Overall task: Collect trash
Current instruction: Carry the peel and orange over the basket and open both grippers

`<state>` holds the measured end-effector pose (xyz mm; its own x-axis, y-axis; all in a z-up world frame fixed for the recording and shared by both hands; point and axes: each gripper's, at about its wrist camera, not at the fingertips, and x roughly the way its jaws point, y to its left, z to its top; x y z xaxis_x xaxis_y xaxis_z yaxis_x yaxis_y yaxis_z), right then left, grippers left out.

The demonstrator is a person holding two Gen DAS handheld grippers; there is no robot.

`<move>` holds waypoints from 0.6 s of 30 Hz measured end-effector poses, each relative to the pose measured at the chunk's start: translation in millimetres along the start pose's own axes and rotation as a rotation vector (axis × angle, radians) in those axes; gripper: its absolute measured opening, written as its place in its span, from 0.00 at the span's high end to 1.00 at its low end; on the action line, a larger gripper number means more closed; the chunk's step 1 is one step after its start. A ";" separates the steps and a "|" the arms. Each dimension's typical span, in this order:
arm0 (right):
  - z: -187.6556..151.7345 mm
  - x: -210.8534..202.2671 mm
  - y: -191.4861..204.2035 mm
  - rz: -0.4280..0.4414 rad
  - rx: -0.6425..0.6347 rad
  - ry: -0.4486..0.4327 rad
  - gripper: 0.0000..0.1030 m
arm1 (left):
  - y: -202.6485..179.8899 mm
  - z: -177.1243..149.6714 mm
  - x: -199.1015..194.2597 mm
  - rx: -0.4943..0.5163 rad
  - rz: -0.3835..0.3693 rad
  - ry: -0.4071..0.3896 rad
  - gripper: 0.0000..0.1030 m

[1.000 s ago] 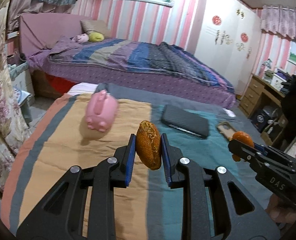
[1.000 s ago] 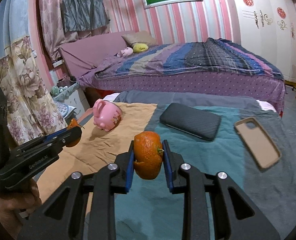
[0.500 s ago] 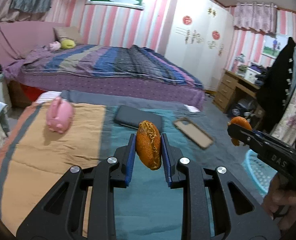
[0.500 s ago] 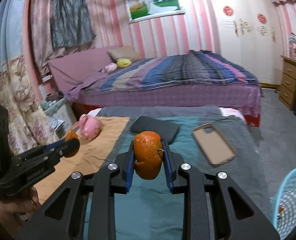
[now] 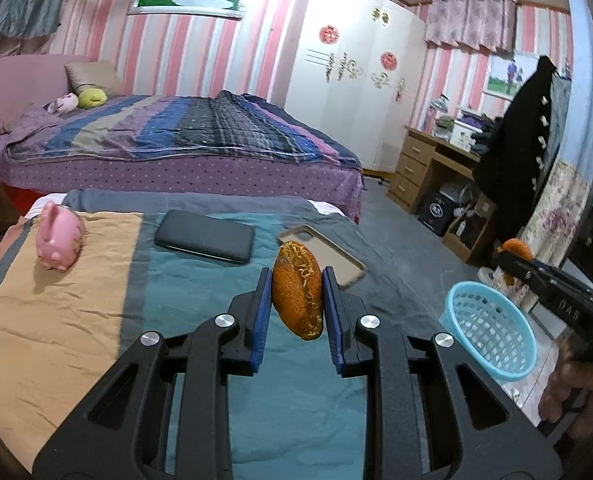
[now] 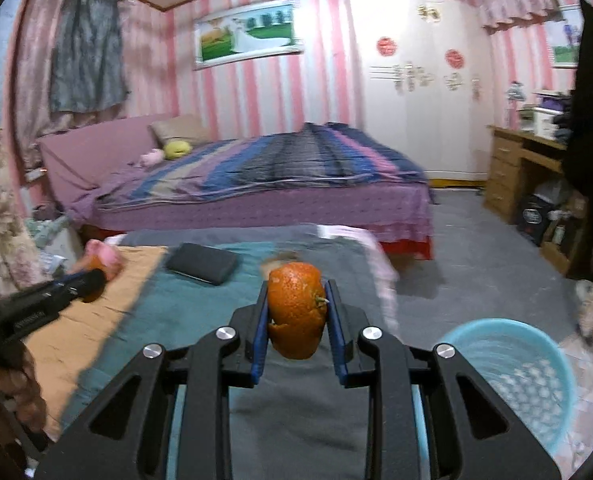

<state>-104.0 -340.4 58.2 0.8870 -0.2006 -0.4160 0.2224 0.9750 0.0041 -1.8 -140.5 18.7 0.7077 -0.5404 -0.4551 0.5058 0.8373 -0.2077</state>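
Swinging rightward since a second ago, your left wrist view now takes in the blue basket (image 5: 490, 330) on the floor beside the bed, while the left gripper (image 5: 297, 298) stays clamped across the middle of an orange peel piece (image 5: 296, 294) held above the teal blanket (image 5: 200, 292). From the right wrist view, slightly blurred, the right gripper (image 6: 296, 314) pinches a second orange peel (image 6: 295, 310), with the basket (image 6: 536, 380) now low right. Both peels look light, soft and crushable, so your mid-body pinch should hold without squeezing harder.

Piggy bank (image 5: 59, 240) left on blanket (image 5: 56, 320), wallet (image 5: 205, 236) beside it; phone case (image 5: 324, 250) right; basket (image 5: 490, 326) on floor, right of bed
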 end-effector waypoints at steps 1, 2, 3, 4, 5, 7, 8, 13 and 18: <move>-0.1 -4.4 -9.8 -0.015 0.019 -0.002 0.74 | -7.7 -0.3 1.1 0.003 -0.012 0.002 0.77; 0.6 -8.9 -21.4 -0.028 0.039 -0.004 0.74 | -16.5 -0.2 2.4 0.008 -0.026 0.003 0.77; 1.8 -10.9 -28.2 -0.034 0.048 -0.006 0.74 | -27.1 -0.2 4.3 0.020 -0.040 0.006 0.77; 3.6 -13.7 -34.7 -0.043 0.056 -0.013 0.74 | -36.9 0.2 6.4 0.039 -0.053 0.009 0.77; 6.9 -18.1 -40.9 -0.046 0.055 -0.026 0.74 | -44.1 0.4 7.6 0.053 -0.060 0.008 0.77; 10.7 -26.8 -51.4 -0.056 0.044 -0.048 0.74 | -58.4 0.6 10.0 0.072 -0.074 0.010 0.77; 9.7 -28.0 -56.7 -0.059 0.045 -0.050 0.74 | -65.8 1.0 12.1 0.074 -0.085 0.015 0.77; 9.8 -40.8 -89.0 -0.091 0.079 -0.061 0.74 | -102.5 5.1 17.4 0.097 -0.129 0.021 0.77; 12.7 -43.9 -108.2 -0.119 0.124 -0.072 0.74 | -133.9 12.9 24.0 0.112 -0.161 0.018 0.77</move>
<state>-161.9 -438.3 87.6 0.8769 -0.3249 -0.3542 0.3721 0.9253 0.0725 -46.2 -266.7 46.8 0.6051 -0.6639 -0.4393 0.6640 0.7253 -0.1816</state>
